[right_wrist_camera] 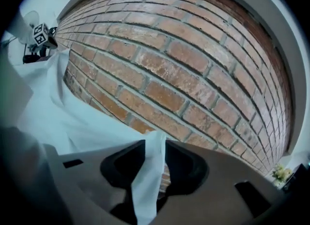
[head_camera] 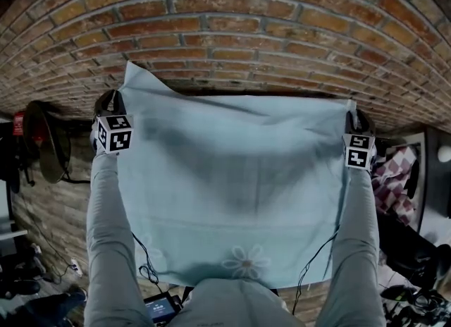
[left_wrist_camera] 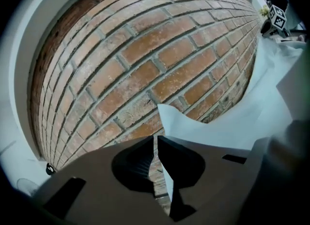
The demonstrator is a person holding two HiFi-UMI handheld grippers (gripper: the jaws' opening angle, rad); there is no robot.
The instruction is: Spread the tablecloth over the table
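A pale blue tablecloth [head_camera: 232, 177] with a stitched flower [head_camera: 246, 261] near its front edge is stretched flat between my two grippers, its far edge close to the brick wall. My left gripper [head_camera: 110, 103] holds the far left corner. In the left gripper view its jaws [left_wrist_camera: 156, 141] stand almost together, pinching the cloth's edge [left_wrist_camera: 167, 117]. My right gripper [head_camera: 354, 115] is at the far right corner. In the right gripper view its jaws [right_wrist_camera: 156, 146] stand a little apart, with a strip of cloth [right_wrist_camera: 150, 175] lying loosely between them. Whatever lies under the cloth is hidden.
A brick wall [head_camera: 232, 29] rises just beyond the cloth. A checked fabric [head_camera: 391, 177] and dark gear lie at the right, dark objects [head_camera: 42, 149] at the left. Cables and a small screen [head_camera: 158, 308] are on the floor by my legs.
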